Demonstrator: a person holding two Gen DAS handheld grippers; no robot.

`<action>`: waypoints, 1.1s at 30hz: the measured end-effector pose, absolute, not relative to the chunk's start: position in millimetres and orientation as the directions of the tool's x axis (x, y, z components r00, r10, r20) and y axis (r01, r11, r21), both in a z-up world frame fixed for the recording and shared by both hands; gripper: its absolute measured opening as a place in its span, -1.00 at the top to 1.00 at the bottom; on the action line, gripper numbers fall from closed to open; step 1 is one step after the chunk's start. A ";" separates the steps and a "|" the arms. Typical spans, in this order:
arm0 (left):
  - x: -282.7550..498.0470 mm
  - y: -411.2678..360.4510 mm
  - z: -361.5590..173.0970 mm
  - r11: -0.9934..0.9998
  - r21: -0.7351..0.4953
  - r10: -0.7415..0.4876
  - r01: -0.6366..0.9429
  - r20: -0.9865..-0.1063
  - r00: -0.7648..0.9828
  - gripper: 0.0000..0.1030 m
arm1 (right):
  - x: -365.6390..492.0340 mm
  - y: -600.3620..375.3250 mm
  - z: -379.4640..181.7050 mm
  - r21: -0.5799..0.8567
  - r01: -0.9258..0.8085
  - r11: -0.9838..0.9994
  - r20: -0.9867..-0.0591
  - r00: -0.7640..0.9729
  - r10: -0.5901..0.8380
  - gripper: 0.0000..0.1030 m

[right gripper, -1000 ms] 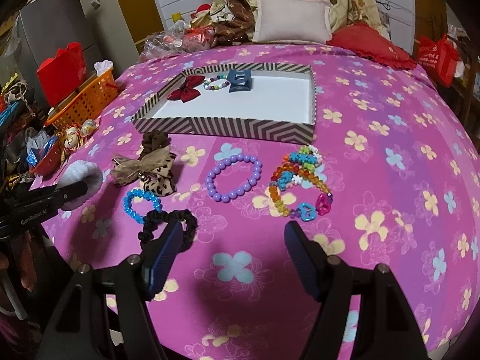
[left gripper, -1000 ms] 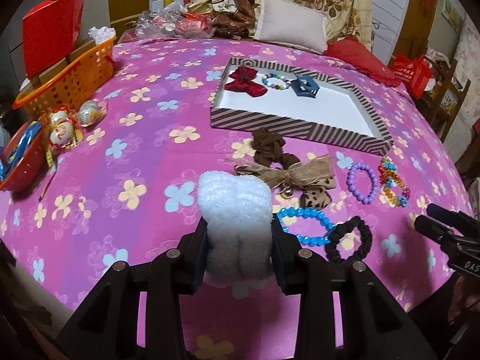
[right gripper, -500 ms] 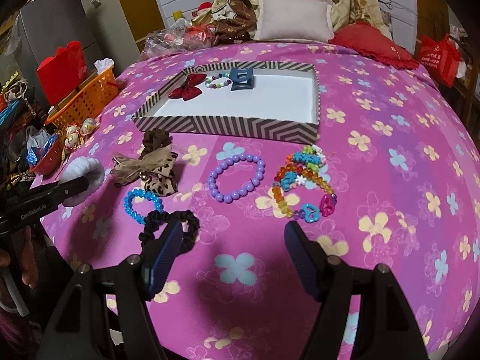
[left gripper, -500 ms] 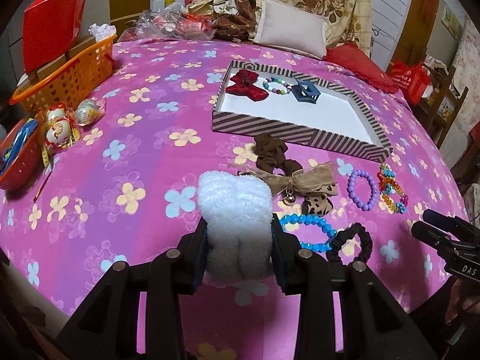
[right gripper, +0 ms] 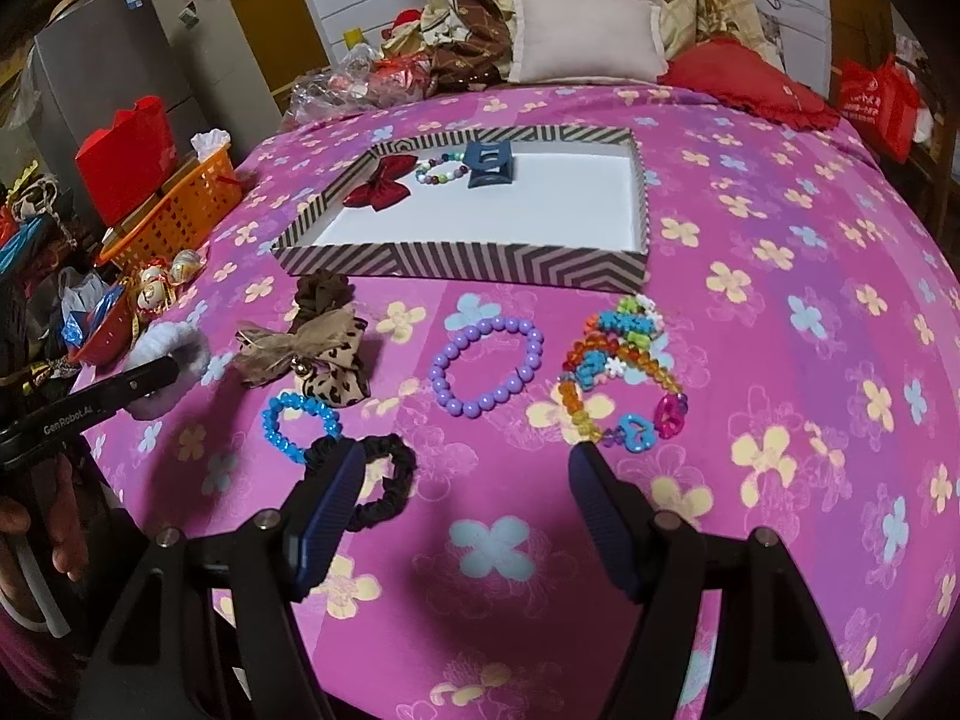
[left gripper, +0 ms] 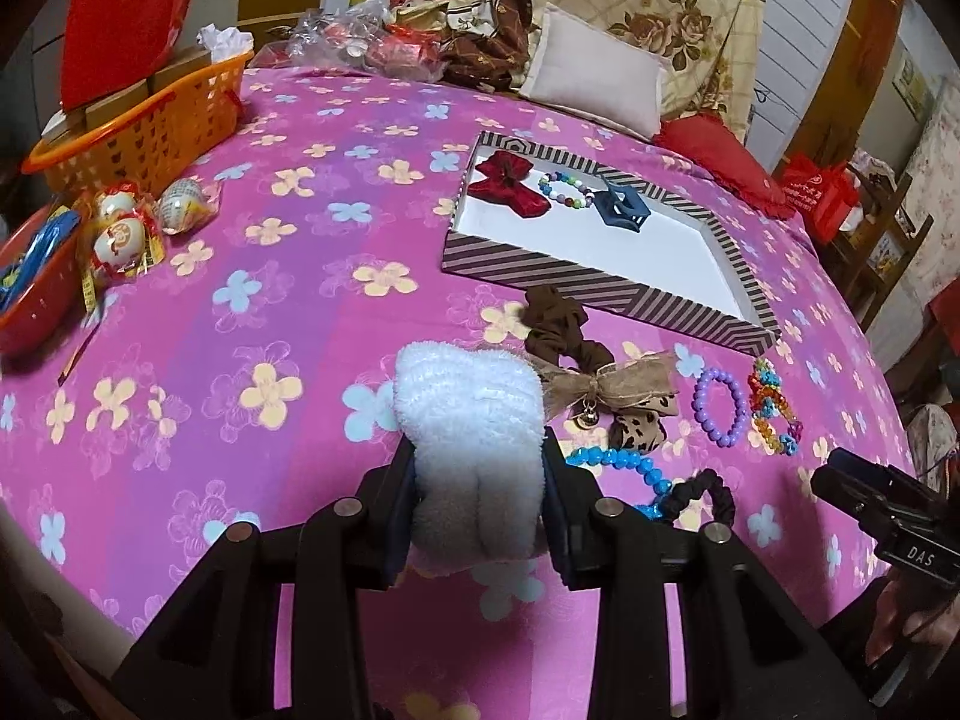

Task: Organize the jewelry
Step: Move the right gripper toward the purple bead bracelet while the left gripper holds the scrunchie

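The left gripper (left gripper: 480, 498) squeezes a fluffy white scrunchie (left gripper: 471, 432) above the pink flowered bedspread (left gripper: 240, 312); beyond lies the striped shallow box (left gripper: 600, 285) (red velvet bow (left gripper: 507, 185) inside).

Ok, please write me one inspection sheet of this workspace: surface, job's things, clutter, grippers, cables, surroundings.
Surface: pink flowered bedspread.
Job's things: striped tray holds red bow, multicolour bead bracelet, blue hair claw. In front of the tray lie brown scrunchie, burlap bow, purple bracelet, colourful bracelets, blue bracelet, black scrunchie.
Clutter: orange basket, red bowl, wrapped sweets.
Grippers: left gripper shut on white fluffy scrunchie; right gripper open, empty.
Cables: nothing seen.
Surroundings: pillow, red bag.
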State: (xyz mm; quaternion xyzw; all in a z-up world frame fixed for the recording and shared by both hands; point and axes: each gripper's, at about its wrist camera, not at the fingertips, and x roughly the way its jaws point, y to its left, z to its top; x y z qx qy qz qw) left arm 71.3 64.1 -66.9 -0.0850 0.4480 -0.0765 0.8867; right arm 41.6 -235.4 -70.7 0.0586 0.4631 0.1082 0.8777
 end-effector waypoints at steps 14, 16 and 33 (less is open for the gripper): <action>76.5 58.4 -66.3 0.969 -0.235 -0.231 0.071 -0.776 0.587 0.57 | 69.2 -226.3 -85.0 0.143 -0.152 0.978 -0.813 0.545 0.203 -0.36; 79.0 59.3 -67.7 0.968 -0.242 -0.235 0.067 -0.778 0.583 0.57 | 77.2 -223.6 -88.2 0.139 -0.156 0.978 -0.818 0.538 0.202 -0.19; 86.5 71.1 -82.3 0.974 -0.223 -0.200 0.029 -0.797 0.570 0.53 | 102.6 -225.8 -101.6 0.162 -0.134 0.978 -0.829 0.519 0.209 -0.14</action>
